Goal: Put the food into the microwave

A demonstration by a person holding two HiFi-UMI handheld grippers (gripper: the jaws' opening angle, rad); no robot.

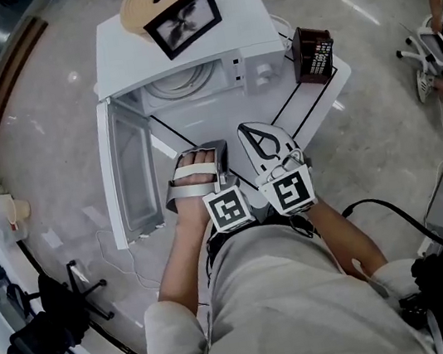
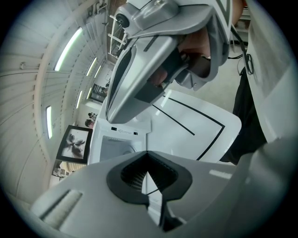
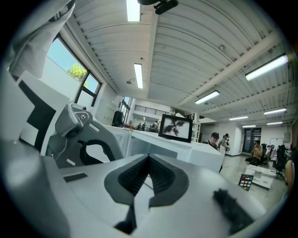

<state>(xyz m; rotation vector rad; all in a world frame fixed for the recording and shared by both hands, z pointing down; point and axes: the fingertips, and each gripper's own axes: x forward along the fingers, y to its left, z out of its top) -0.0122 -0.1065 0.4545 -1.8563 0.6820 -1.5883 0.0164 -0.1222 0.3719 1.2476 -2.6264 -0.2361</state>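
The left tool (image 2: 147, 158) and right tool (image 3: 149, 160), both closed and empty, hover side by side over the desk (image 1: 313, 94) before the microwave (image 1: 242, 25) with its door (image 1: 124, 171) open.

Two grey-and-white handheld grippers are in view: the left gripper (image 2: 147, 154) and the right gripper (image 3: 149, 158), each with one pair of jaws. There are two cubes with square black-and-white markers, one on each gripper (image 1: 227, 210) (image 1: 289, 191).

One white box-shaped microwave (image 1: 257, 65) stands ahead of both jaws, with one door (image 1: 124, 171) ahead and left of the left jaws. On top of it are one black-framed picture (image 1: 183, 21) and one round tan disc (image 1: 143, 0).

One white surface with black lines (image 1: 314, 102) lies below the jaws. One dark brown keypad device (image 1: 313, 54) stands beyond the right jaws, to their right. One black office chair (image 1: 50, 331) stands well behind and left of the left jaws.
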